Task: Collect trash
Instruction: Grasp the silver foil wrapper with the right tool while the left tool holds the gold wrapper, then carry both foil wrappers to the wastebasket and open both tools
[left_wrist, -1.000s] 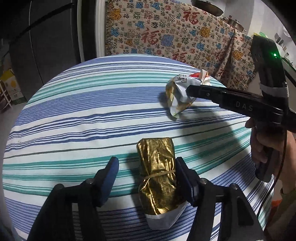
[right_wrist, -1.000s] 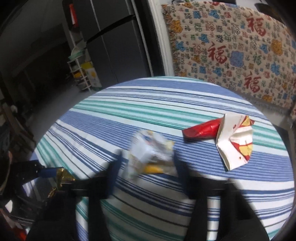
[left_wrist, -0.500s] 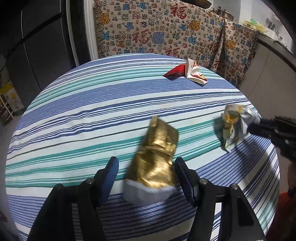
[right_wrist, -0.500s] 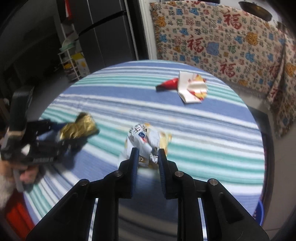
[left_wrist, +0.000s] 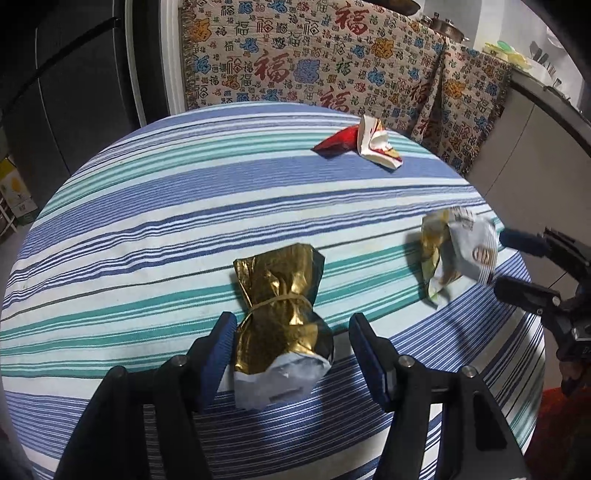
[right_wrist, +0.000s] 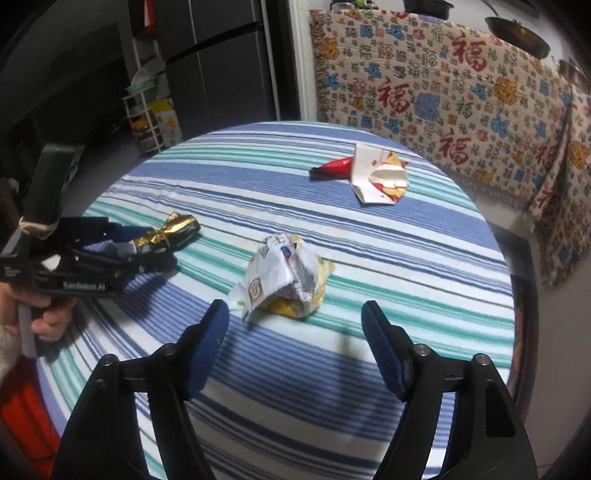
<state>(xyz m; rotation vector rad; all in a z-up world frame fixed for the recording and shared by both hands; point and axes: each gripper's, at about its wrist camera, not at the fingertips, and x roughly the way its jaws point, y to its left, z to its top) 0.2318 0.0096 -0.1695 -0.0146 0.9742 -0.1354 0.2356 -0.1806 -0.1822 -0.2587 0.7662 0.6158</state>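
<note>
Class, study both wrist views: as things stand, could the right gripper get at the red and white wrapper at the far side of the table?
Probably yes. The right gripper, jaws opening, has only the crumpled white wrapper just ahead; the red and white wrapper lies beyond on bare striped cloth, nothing covering it.

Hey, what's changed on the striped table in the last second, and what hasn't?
The right gripper dragged the crumpled white wrapper from near the red wrapper toward the table's near edge, then let go; its jaws are opening, pads clear of the wrapper. The left gripper keeps the gold bag between its fingers. The red wrapper and the striped tablecloth are unchanged.
</note>
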